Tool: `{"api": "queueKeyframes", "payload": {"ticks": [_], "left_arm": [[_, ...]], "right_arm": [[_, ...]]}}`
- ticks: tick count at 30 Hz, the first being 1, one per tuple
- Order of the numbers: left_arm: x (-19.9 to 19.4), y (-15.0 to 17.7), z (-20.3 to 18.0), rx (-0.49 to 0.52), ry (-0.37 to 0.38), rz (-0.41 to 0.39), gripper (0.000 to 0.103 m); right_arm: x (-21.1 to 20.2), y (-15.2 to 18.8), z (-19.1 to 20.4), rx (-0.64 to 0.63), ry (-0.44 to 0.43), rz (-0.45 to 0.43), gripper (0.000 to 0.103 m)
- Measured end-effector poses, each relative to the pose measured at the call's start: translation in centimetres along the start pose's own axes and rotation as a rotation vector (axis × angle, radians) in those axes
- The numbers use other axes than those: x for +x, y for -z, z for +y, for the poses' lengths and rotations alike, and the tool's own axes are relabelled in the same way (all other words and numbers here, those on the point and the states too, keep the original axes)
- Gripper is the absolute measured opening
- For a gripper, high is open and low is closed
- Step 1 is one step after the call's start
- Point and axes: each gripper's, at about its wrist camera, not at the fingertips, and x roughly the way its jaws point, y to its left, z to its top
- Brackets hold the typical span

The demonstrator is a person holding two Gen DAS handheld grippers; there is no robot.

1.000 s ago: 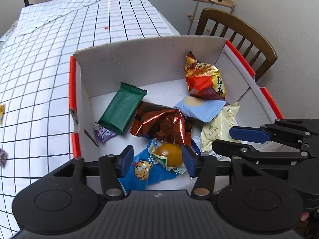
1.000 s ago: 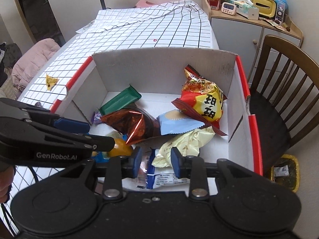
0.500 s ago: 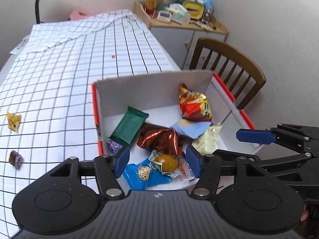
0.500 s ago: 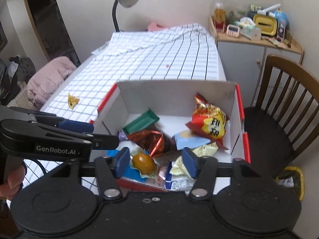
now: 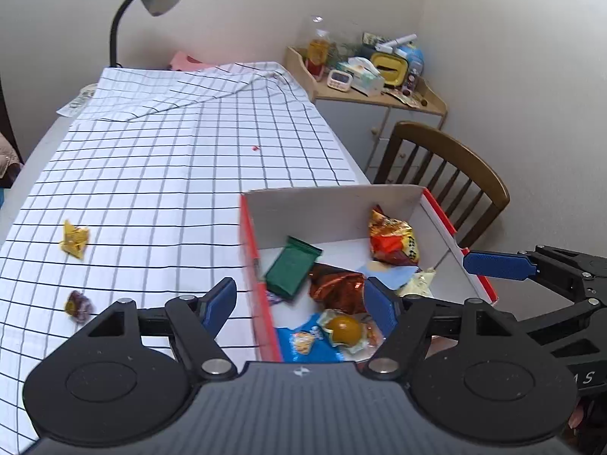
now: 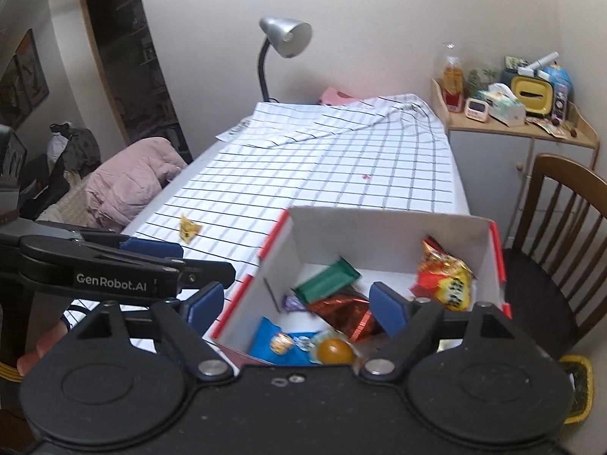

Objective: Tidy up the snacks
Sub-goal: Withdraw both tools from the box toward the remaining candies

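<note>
Now both grippers lifted clear of the box (image 5: 447, 208) versus a second ago, when both sat low over the pile. Left gripper (image 5: 299, 299): jaws opening, nothing pinched, only snacks far below seen through the gap. Right gripper (image 6: 296, 305): jaws opening too, spread wide, empty. Reads as a drop just finished; orange jelly cup (image 5: 343, 328) and blue cookie pack (image 5: 303, 343) lying loose at the near end of the box, not gripped.

Box contents otherwise: green bar (image 5: 292, 267) against the left wall, copper foil bag (image 5: 334, 288) in the middle, red-yellow chip bag (image 5: 392, 240) leaning at the far right corner, pale pack beside it.

Still out on the checked tablecloth (image 5: 170, 174): yellow wrapped sweet (image 5: 75, 242) and dark wrapped candy (image 5: 77, 305), both well left of the box. So task probably not done; those two likely next, nearer the left side.

Pose: both pointed forward and steeply down, side by side, left one over the box's left wall, right one over the near right part. Right claw visible at right edge of the left view, fingers apart.
</note>
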Motion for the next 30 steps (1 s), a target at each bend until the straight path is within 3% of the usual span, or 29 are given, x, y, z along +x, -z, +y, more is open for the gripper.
{"api": "queueKeyframes", "payload": {"ticks": [3, 14, 19, 30], "left_arm": [[-1.1, 0.2, 2.1, -0.018, 0.004, -0.013, 0.08], [-4.3, 0.8, 11.1, -0.063, -0.025, -0.056, 0.086], [-5.3, 0.8, 15.5, -0.069, -0.046, -0.077, 0.099], [-4.2, 0.2, 24.7, -0.103, -0.09, -0.061, 0.1]], "right_arm": [[0.5, -0.3, 1.6, -0.003, -0.009, -0.01, 0.087], [4.2, -1.4, 9.5, -0.02, -0.024, -0.024, 0.096], [6.2, -1.8, 13.5, -0.036, -0.03, -0.03, 0.099], [12.1, -1.9, 20.0, -0.064, -0.003, -0.014, 0.099]]}}
